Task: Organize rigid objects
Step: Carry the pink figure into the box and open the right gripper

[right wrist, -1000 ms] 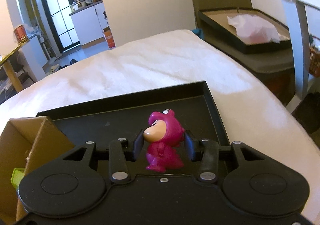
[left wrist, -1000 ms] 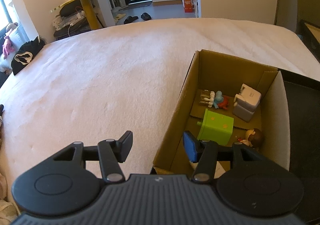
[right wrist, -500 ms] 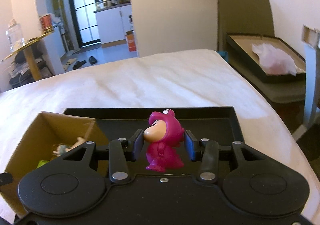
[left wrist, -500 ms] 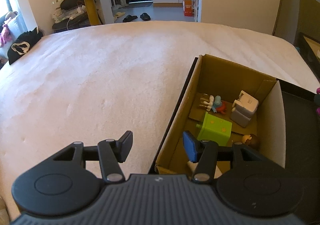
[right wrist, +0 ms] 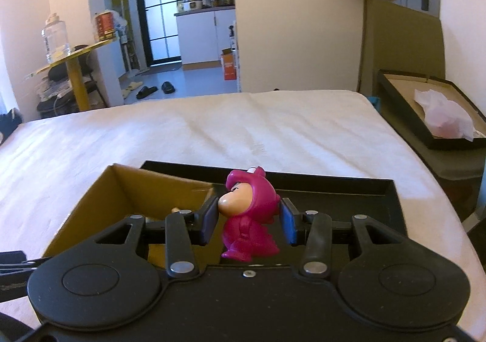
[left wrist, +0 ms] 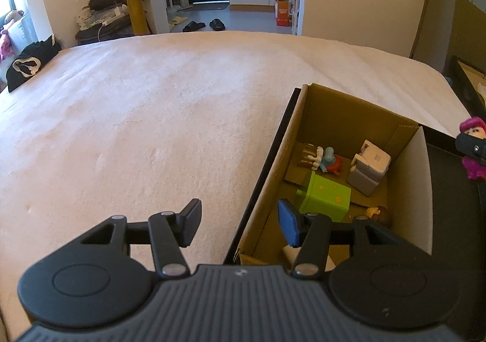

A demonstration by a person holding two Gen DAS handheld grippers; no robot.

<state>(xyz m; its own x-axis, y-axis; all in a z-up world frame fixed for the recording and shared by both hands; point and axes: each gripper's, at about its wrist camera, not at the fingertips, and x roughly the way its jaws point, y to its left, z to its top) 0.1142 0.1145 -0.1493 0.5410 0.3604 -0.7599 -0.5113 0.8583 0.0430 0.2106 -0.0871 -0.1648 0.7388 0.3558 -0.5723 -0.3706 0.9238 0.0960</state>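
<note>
White bedding covers the bed [left wrist: 152,117] that fills both views, with a doorway and a kitchen area beyond it and a yellow side table [right wrist: 73,68] bearing a clear jar [right wrist: 54,38] off to the left. On the bed lies a black tray [right wrist: 349,199], and a cardboard box [left wrist: 343,117] stands in the tray's left part, open at the top.

Inside the box, a green block [left wrist: 325,196] lies near the middle, a white-and-grey cube [left wrist: 369,165] sits just beside it toward the far right corner, a small blue-and-red figure [left wrist: 329,159] lies against the far wall, and a brown-haired figure [left wrist: 378,214] rests by the right wall.

The left tool [left wrist: 240,222] hovers over the box's near left edge with its jaws standing apart and nothing between them; one finger [left wrist: 191,220] is over the bedding, the other over the box.

The right tool [right wrist: 249,220] is clamped on a pink figure [right wrist: 249,214], one pad on its face and one on the back of its hood. The figure is upright, lifted clear, above the tray and just right of the box's far right corner. In the left view it shows at the right edge, above the tray beyond the box's white wall
</note>
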